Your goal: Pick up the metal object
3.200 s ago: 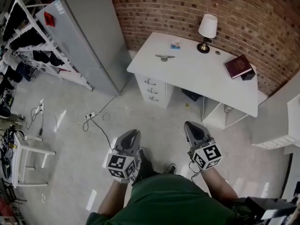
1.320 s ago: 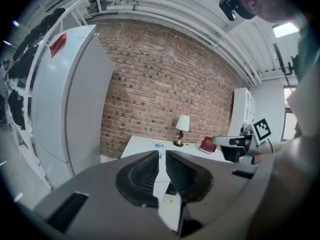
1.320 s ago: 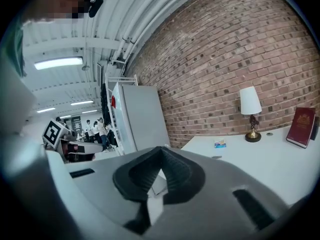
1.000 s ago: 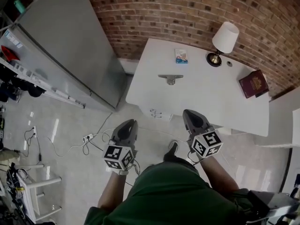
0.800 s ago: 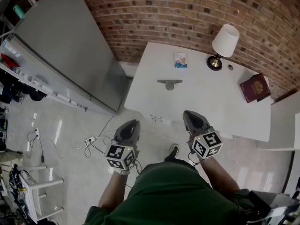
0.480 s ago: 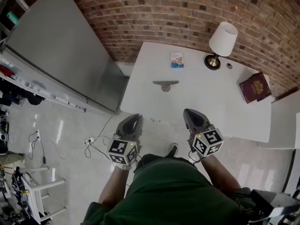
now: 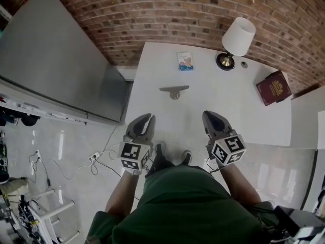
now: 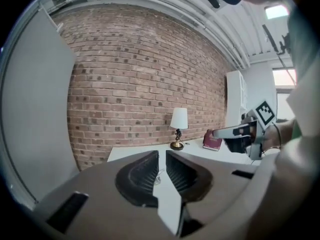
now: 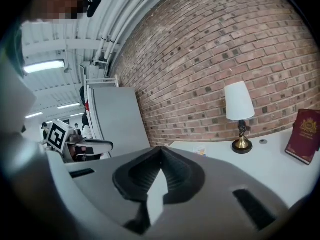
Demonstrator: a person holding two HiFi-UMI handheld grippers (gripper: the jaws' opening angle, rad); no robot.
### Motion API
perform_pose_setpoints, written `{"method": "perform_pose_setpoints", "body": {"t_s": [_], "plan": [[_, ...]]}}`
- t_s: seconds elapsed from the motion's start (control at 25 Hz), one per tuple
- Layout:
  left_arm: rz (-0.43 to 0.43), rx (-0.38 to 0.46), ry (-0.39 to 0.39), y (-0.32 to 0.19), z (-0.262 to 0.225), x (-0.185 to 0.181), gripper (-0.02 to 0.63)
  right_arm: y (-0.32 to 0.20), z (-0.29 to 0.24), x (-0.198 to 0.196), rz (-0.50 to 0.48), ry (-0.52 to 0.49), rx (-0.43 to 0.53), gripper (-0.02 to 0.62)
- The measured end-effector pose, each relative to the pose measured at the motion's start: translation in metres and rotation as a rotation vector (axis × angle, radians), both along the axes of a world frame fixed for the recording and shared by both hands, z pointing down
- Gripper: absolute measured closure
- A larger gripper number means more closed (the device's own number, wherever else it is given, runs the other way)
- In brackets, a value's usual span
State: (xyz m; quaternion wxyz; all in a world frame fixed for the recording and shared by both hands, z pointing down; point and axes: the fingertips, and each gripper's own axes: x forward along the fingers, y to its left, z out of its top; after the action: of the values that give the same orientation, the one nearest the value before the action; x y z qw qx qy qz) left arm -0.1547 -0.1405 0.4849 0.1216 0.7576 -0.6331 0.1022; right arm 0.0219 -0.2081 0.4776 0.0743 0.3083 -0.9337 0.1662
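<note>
The metal object (image 7: 174, 90) is a small grey piece – a flat, straight bar with a short rounded lug under its middle, roughly T-shaped from above. It lies flat on the white desk (image 7: 213, 111), alone and untouched. The bar runs nearly across the head view, its right end tipped slightly up. It sits in the desk's left half – about midway between the wall edge and the near edge.

Bare desk (image 7: 203, 113) around metal object (image 7: 174, 91)
</note>
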Motion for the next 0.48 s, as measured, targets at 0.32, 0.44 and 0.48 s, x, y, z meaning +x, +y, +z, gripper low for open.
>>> {"method": "perform_pose_setpoints", "body": {"t_s": [0.32,0.44,0.48], "plan": [[0.256,-0.083,-0.106,-0.063,0.056,-0.004,0.566,-0.020,0.010,-0.005,0.183,0.040,-0.033,0.592],[0.349,-0.137,-0.165,-0.075,0.089,-0.004,0.554,-0.022,0.013,-0.007,0.235,0.066,-0.035,0.592],[0.377,-0.155,-0.180,-0.078,0.099,-0.004,0.538,-0.022,0.013,-0.007,0.254,0.074,-0.036,0.592]]}}
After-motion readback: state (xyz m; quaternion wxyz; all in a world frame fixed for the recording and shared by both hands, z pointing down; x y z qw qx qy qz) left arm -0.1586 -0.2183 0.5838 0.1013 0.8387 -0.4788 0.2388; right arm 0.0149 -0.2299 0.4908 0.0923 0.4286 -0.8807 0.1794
